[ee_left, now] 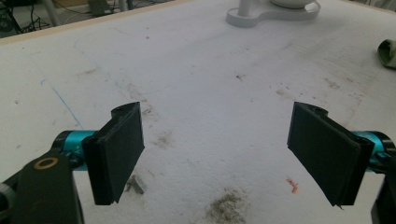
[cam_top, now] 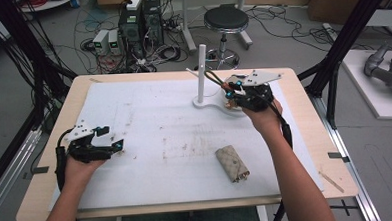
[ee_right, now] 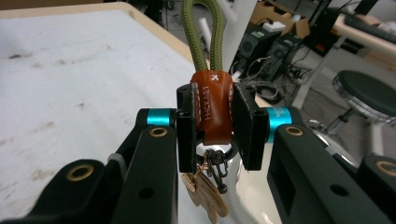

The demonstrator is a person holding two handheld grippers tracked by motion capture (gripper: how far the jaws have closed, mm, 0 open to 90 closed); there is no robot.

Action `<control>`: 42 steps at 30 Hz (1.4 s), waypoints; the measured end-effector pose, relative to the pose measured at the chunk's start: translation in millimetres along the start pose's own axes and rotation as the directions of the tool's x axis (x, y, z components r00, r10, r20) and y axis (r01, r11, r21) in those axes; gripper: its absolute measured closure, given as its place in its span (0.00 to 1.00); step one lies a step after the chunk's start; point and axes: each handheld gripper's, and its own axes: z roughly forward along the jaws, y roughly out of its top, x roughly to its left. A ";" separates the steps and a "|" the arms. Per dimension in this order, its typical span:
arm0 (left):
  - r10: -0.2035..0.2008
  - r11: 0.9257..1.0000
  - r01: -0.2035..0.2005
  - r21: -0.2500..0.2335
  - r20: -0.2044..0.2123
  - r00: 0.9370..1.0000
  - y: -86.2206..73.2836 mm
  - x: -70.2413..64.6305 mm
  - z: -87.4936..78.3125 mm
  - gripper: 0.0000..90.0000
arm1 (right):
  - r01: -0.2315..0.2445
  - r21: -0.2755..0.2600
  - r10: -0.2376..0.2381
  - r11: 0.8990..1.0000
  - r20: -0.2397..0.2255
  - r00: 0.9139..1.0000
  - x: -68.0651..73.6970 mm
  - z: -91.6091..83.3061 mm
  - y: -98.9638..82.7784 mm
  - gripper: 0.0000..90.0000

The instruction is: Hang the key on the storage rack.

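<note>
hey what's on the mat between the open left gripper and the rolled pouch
Nothing but bare, stained white mat: in the high view, the stretch from the left gripper to the rolled pouch holds no object.

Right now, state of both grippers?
Left gripper: open, nothing between its fingers, above the white mat.
Right gripper: shut on the keychain, by its brown leather tab.
</note>
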 end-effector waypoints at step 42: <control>-0.010 1.000 0.010 -0.004 0.001 1.000 -1.6 1.5 -3.2 0.21 | 0.024 0.056 -0.029 0.998 0.106 0.994 -0.6 31.7 25.0 0.54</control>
